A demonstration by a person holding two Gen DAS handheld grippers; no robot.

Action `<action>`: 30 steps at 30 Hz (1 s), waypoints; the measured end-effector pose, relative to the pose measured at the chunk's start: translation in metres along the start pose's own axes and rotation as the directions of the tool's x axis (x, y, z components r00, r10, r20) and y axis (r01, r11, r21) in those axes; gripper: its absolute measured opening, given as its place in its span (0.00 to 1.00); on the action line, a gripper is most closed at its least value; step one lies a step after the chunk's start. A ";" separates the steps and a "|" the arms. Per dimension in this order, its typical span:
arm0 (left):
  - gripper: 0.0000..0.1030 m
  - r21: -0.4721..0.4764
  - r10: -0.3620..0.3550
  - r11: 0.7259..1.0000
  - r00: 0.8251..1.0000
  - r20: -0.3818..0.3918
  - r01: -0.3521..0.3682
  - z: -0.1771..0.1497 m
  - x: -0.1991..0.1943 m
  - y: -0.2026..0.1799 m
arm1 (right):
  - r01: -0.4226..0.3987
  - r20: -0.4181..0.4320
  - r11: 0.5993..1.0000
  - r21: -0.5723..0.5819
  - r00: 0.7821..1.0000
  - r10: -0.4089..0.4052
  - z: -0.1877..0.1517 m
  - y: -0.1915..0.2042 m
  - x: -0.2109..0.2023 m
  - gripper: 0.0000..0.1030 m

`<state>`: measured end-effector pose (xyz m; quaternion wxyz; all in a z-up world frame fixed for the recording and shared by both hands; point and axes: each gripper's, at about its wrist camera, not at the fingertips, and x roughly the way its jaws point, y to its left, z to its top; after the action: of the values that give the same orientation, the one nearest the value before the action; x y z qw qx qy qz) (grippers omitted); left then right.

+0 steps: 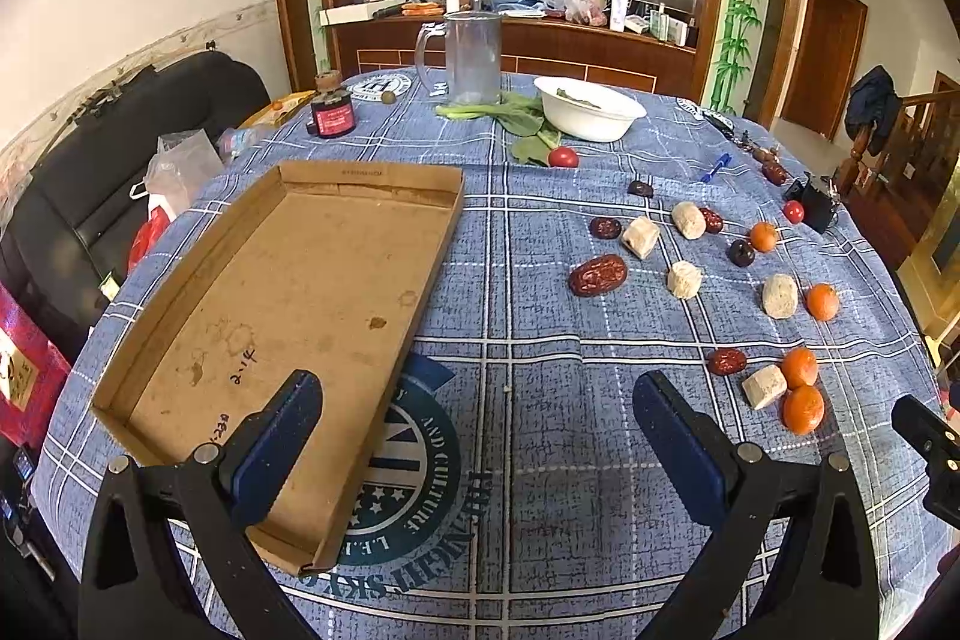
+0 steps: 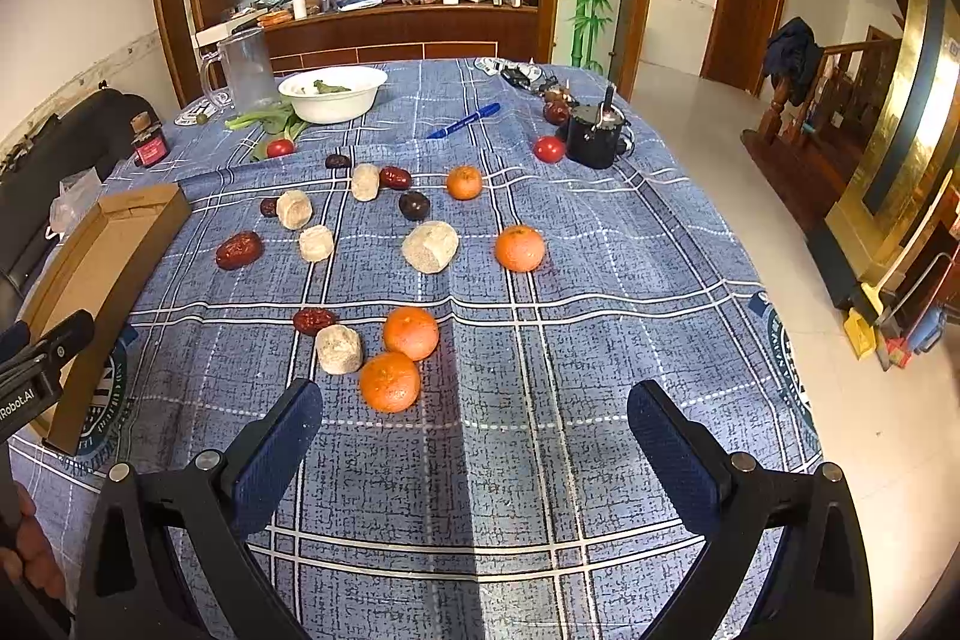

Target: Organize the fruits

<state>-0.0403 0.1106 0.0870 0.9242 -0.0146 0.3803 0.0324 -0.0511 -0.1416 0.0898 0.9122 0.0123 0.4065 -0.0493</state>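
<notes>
An empty cardboard tray (image 1: 282, 328) lies on the blue plaid tablecloth; it also shows at the left in the right wrist view (image 2: 90, 274). Several mandarins, red dates and pale snack blocks are scattered to its right. The nearest mandarin (image 2: 390, 381) touches a second mandarin (image 2: 411, 333), beside a pale block (image 2: 339, 349) and a red date (image 2: 313, 320). A large date (image 1: 597, 275) lies mid-table. My left gripper (image 1: 478, 421) is open and empty, above the tray's near right edge. My right gripper (image 2: 474, 427) is open and empty, just short of the nearest mandarin.
A white bowl (image 2: 333, 93), greens, a clear pitcher (image 2: 243, 67) and a small red jar (image 2: 150, 147) stand at the far side. A blue pen (image 2: 463, 120), cherry tomatoes (image 2: 549, 149) and a black cup (image 2: 594, 137) are far right. The table edge drops off at right.
</notes>
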 end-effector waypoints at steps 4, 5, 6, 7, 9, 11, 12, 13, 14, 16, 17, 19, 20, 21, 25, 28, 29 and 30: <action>1.00 0.015 -0.010 1.000 1.000 0.022 0.010 0.002 -0.006 -0.006 | 0.006 0.017 1.000 -0.007 1.000 -0.006 0.001 0.002 -0.004 1.00; 1.00 0.019 -0.011 1.000 0.999 0.030 0.011 0.002 -0.008 -0.008 | 0.007 0.019 1.000 -0.006 1.000 -0.007 0.000 0.003 -0.005 1.00; 1.00 0.022 -0.014 1.000 0.999 0.040 0.013 0.002 -0.011 -0.009 | 0.006 0.020 1.000 -0.007 1.000 -0.006 0.000 0.003 -0.005 1.00; 1.00 0.025 -0.016 1.000 0.999 0.050 0.015 0.003 -0.013 -0.010 | 0.006 0.019 1.000 -0.007 1.000 -0.006 0.001 0.003 -0.005 1.00; 1.00 0.029 -0.016 0.999 0.997 0.069 0.014 0.004 -0.017 -0.012 | 0.003 0.020 1.000 -0.006 1.000 -0.003 0.001 0.004 -0.005 1.00; 1.00 0.035 -0.018 0.999 0.996 0.087 0.015 0.004 -0.021 -0.014 | 0.002 0.023 1.000 -0.012 1.000 -0.002 0.002 0.006 -0.006 1.00; 1.00 0.038 -0.017 0.999 0.996 0.091 0.013 0.004 -0.022 -0.015 | 0.002 0.024 1.000 -0.015 1.000 -0.002 0.002 0.007 -0.006 1.00; 1.00 0.040 -0.019 0.999 0.995 0.095 0.015 0.004 -0.024 -0.016 | -0.001 0.024 1.000 -0.020 1.000 0.001 0.002 0.007 -0.006 1.00; 1.00 0.041 -0.020 0.999 0.995 0.095 0.016 0.004 -0.024 -0.017 | -0.003 0.024 1.000 -0.023 1.000 0.003 0.003 0.008 -0.006 1.00; 1.00 0.041 -0.021 0.999 0.995 0.098 0.017 0.005 -0.024 -0.017 | -0.004 0.027 1.000 -0.030 1.000 0.005 0.003 0.009 -0.006 1.00; 1.00 0.040 -0.021 0.999 0.995 0.099 0.017 0.005 -0.025 -0.017 | -0.004 0.027 0.999 -0.032 1.000 0.005 0.003 0.009 -0.006 1.00; 1.00 0.036 -0.022 0.999 0.995 0.100 0.018 0.005 -0.025 -0.018 | -0.004 0.028 0.999 -0.033 1.000 0.005 0.002 0.009 -0.006 1.00; 1.00 0.035 -0.021 0.999 0.995 0.099 0.018 0.005 -0.025 -0.018 | -0.005 0.030 0.999 -0.031 1.000 0.006 0.003 0.009 -0.006 0.99; 1.00 0.035 -0.020 0.999 0.995 0.100 0.017 0.005 -0.025 -0.019 | -0.008 0.030 1.000 -0.030 1.000 0.009 0.003 0.008 -0.006 0.99; 1.00 0.042 -0.024 0.999 0.994 0.105 0.019 0.005 -0.026 -0.023 | -0.009 0.035 1.000 -0.026 0.999 0.010 0.002 0.005 -0.006 1.00; 1.00 0.047 -0.025 0.999 0.995 0.098 0.021 0.004 -0.025 -0.026 | -0.010 0.030 1.000 -0.023 0.999 0.010 0.001 0.003 -0.004 1.00; 1.00 0.046 -0.025 0.999 0.995 0.097 0.021 0.004 -0.025 -0.027 | -0.009 0.030 1.000 -0.024 1.000 0.010 0.000 0.003 -0.004 1.00; 1.00 0.044 -0.026 0.999 0.995 0.095 0.022 0.004 -0.025 -0.027 | -0.008 0.028 1.000 -0.024 1.000 0.009 0.000 0.002 -0.003 1.00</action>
<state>-0.0531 0.0825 0.1070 0.9418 0.0023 0.3359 0.0137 -0.0532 -0.1394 0.0922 0.9182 0.0023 0.3941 -0.0405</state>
